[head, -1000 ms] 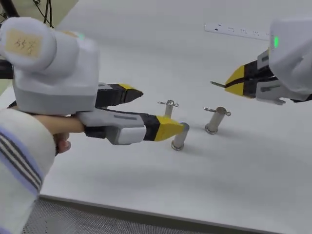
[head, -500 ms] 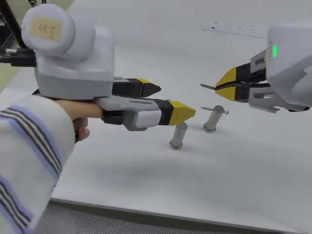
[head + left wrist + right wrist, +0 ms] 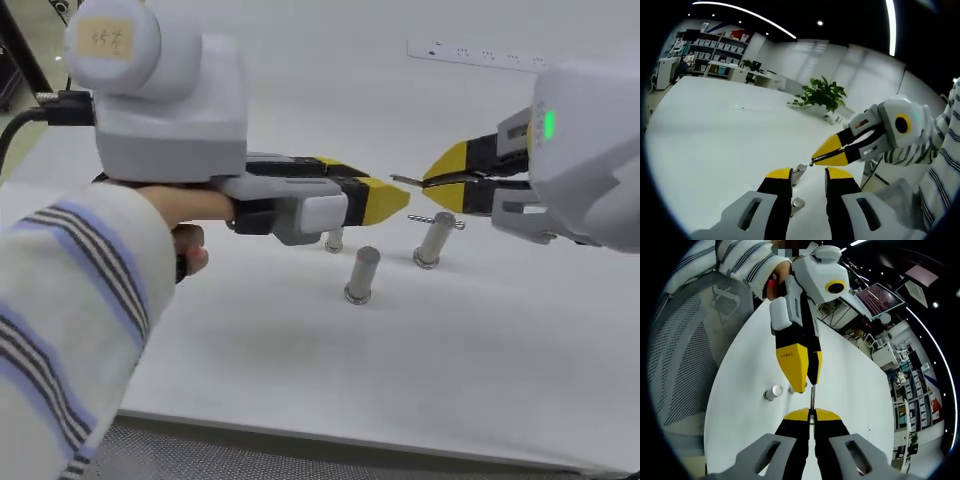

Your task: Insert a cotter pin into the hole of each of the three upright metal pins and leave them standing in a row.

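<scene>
Head view: the right gripper [image 3: 430, 179] is clamped on a cotter pin [image 3: 405, 181], held above the bare near metal pin [image 3: 361, 274]; the right metal pin [image 3: 433, 241] carries one; the far-left metal pin [image 3: 334, 241] sits half hidden behind the left gripper [image 3: 385, 195]. Left gripper view: its jaws stand apart, empty. Right gripper view: the bare pin's hole is not discernible; a misaimed thrust might topple it.
</scene>
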`<state>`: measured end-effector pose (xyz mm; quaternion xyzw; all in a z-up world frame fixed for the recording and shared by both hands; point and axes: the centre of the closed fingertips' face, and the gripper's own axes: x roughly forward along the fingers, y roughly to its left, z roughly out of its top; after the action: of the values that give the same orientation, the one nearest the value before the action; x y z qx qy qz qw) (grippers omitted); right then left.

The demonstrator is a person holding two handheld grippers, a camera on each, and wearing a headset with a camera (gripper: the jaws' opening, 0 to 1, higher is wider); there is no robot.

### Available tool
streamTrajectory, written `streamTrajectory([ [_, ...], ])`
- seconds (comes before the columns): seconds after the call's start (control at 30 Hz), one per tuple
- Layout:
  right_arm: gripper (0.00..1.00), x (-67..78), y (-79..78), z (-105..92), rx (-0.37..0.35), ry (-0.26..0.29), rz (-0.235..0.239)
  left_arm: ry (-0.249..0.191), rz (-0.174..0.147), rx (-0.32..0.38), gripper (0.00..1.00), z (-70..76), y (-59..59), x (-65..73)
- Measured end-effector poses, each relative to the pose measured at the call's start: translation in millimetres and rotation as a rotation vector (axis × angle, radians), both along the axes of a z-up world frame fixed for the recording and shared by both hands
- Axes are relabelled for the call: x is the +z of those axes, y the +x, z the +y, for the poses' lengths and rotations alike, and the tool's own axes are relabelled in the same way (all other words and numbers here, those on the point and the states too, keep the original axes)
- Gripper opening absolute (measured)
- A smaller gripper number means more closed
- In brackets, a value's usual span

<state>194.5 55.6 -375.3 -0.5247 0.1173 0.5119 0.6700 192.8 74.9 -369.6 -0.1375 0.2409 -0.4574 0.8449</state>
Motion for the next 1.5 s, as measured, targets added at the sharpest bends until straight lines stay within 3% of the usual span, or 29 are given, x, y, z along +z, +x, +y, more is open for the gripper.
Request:
streamTrajectory([
  [0.63,0.00,1.4,-6.6,6.4,0.020,-0.001,-0.007,-0.027,0.021,-0.008,0.06,-7.6,-3.5,0.6],
  [1.5,0.00,1.1,-10.2,10.3,0.019,0.012,0.001,-0.036,0.026,-0.038,0.00,-11.2,-5.1,0.6],
])
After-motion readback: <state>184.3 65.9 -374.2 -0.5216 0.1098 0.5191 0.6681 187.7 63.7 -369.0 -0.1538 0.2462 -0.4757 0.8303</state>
